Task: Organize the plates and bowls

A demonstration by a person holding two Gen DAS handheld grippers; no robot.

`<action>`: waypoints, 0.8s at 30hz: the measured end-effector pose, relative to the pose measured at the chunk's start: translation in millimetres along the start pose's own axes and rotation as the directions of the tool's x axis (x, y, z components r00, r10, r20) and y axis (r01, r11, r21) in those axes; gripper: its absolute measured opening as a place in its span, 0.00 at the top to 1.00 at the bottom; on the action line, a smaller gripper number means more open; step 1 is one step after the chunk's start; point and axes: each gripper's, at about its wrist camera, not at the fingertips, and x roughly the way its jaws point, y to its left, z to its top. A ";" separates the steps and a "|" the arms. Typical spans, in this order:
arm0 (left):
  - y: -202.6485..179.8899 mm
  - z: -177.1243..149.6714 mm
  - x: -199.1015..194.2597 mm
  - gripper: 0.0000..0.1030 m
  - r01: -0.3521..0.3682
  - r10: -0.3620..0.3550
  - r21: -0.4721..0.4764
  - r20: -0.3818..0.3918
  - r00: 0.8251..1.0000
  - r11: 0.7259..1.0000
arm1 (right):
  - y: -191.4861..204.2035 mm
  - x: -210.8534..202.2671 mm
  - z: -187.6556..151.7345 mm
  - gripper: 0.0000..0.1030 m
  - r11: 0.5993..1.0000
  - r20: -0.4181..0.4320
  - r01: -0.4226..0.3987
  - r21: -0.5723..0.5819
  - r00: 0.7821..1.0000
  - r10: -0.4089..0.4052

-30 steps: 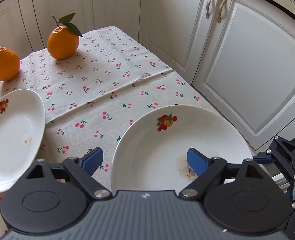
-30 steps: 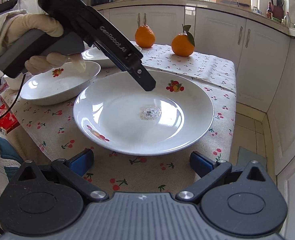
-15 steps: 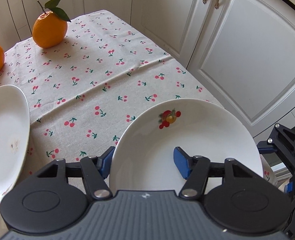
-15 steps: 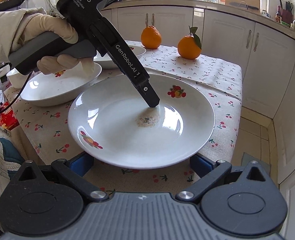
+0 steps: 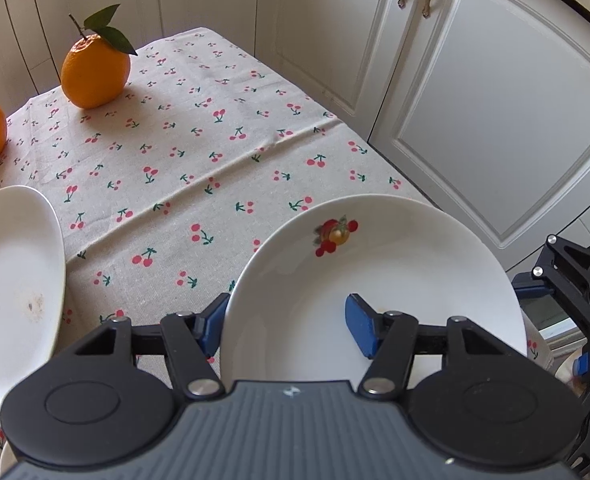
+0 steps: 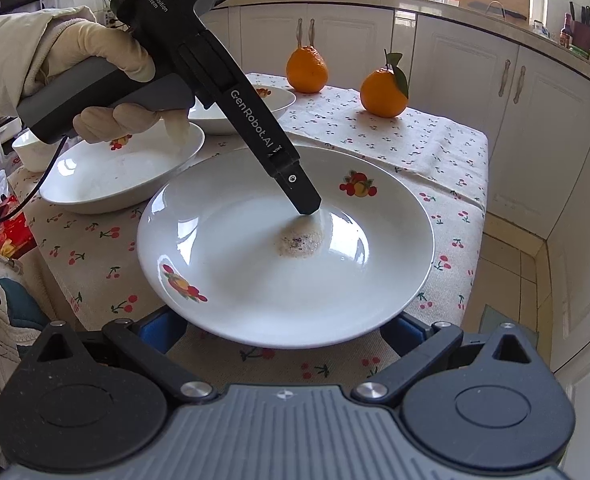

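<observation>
**Left claw pinching the plate's rim at the counter's near edge**

A cloth (image 5: 199,148) printed with cherries is covering the counter, and white cabinet doors (image 5: 495,128) are standing close beyond its right edge. Two oranges (image 6: 383,89) are sitting near the far edge, one with a leaf on its stem. Jars and bottles are lining a worktop under a window in the background.

The large white plate (image 6: 255,280), with fruit prints on its rim and a brownish smear in the middle, is lying by the counter's near right corner, its rim overhanging the near edge. The left claw (image 5: 287,328), held by a gloved hand (image 6: 103,92), is angling down and pinching the plate's left rim: one blue pad is pressing outside the rim, the other inside the well.

The right claw (image 6: 279,330) is waiting spread wide at the near edge, its blue fingers (image 6: 161,330) lying just under the plate's overhanging rim, one to each side; contact cannot be told. A second plate (image 6: 123,176) is lying to the left, with another dish (image 6: 251,110) beyond it.
</observation>
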 end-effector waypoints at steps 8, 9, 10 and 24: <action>17.8 24.9 4.6 0.41 -0.019 0.020 -0.029 0.050 0.999 0.999 | -23.8 10.9 22.9 0.00 1.000 0.025 0.003 -0.031 1.000 -0.002; 21.2 28.8 6.7 0.41 -0.020 0.022 -0.035 0.055 0.998 0.999 | -27.4 13.7 25.7 0.00 0.999 0.026 0.004 -0.034 1.000 -0.003; 24.4 32.1 8.3 0.41 -0.020 0.022 -0.042 0.059 0.998 0.999 | -30.5 16.3 27.9 0.00 0.999 0.028 0.006 -0.038 1.000 -0.005; 40.3 53.5 35.8 0.41 -0.046 0.051 -0.058 0.081 0.995 0.997 | -55.4 46.7 39.3 0.00 1.000 0.002 0.009 -0.007 1.000 -0.009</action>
